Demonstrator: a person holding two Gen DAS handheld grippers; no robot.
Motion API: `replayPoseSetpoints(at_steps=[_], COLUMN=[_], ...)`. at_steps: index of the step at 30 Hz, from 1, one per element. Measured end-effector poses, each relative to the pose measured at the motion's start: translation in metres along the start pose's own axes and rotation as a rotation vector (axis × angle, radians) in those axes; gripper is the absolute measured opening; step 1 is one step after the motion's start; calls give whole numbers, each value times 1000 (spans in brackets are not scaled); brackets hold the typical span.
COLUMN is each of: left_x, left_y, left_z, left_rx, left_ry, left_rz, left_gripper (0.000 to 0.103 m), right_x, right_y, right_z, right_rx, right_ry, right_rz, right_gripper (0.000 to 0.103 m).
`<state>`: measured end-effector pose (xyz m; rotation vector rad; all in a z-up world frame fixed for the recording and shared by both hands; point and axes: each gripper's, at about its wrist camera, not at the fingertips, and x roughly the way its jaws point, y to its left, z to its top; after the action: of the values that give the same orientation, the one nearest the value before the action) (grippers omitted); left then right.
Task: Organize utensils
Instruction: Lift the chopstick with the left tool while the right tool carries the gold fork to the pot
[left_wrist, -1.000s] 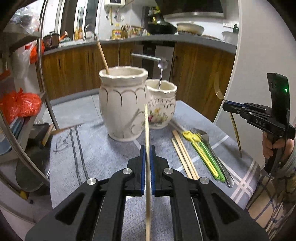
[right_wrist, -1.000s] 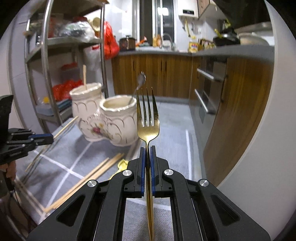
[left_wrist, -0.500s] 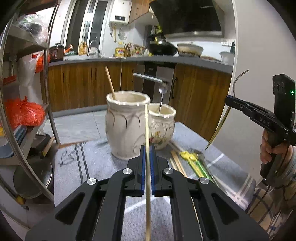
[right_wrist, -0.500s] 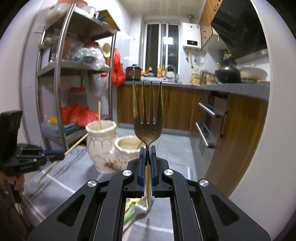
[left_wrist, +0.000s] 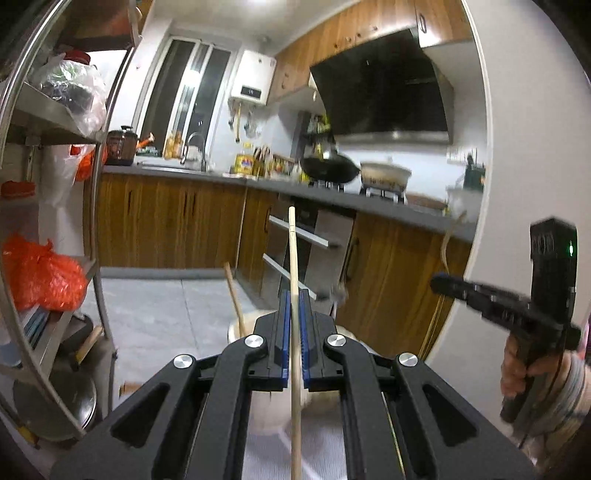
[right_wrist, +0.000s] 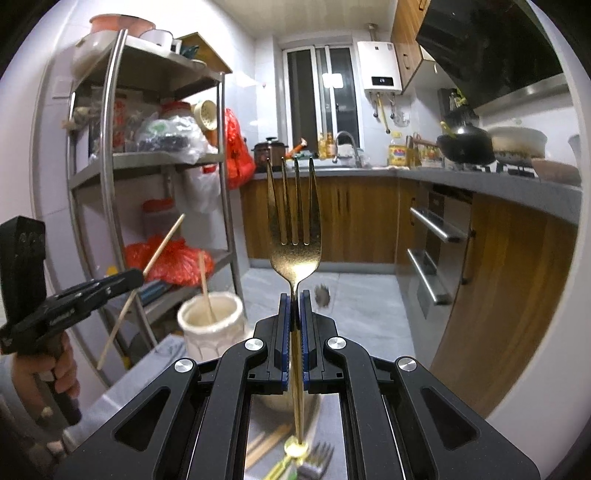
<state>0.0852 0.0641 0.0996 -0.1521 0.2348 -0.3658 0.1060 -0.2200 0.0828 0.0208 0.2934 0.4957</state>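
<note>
Your left gripper (left_wrist: 294, 317) pinched a long pale wooden chopstick (left_wrist: 293, 266), held above the tall cream ceramic jar (right_wrist: 212, 325), which already held one wooden stick. Your right gripper (right_wrist: 294, 317) clamped a gold metal fork (right_wrist: 294, 236), tines upward, beside that jar.

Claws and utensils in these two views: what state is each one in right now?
Left claw: shut on chopstick, held upright.
Right claw: shut on gold fork, tines up.
Tall white jar: upright, one chopstick standing inside.
Loose chopsticks: lying on the table.
</note>
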Motion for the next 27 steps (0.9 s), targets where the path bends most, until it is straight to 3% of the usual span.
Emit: replayPoseSetpoints(at_steps=[10, 19, 27], left_x=[53, 106, 114], left_y=[16, 4, 1], left_z=[39, 32, 8], left_rx=[-108, -23, 29], left_ry=[-67, -61, -18], left_rz=[-76, 21, 44], left_gripper=[4, 4, 4], right_x=[39, 74, 98], right_y=[-1, -5, -5], right_z=[35, 25, 2], right_rx=[31, 64, 78], right_ry=[-45, -15, 67], right_rz=[-5, -2, 3], right_gripper=[6, 6, 6])
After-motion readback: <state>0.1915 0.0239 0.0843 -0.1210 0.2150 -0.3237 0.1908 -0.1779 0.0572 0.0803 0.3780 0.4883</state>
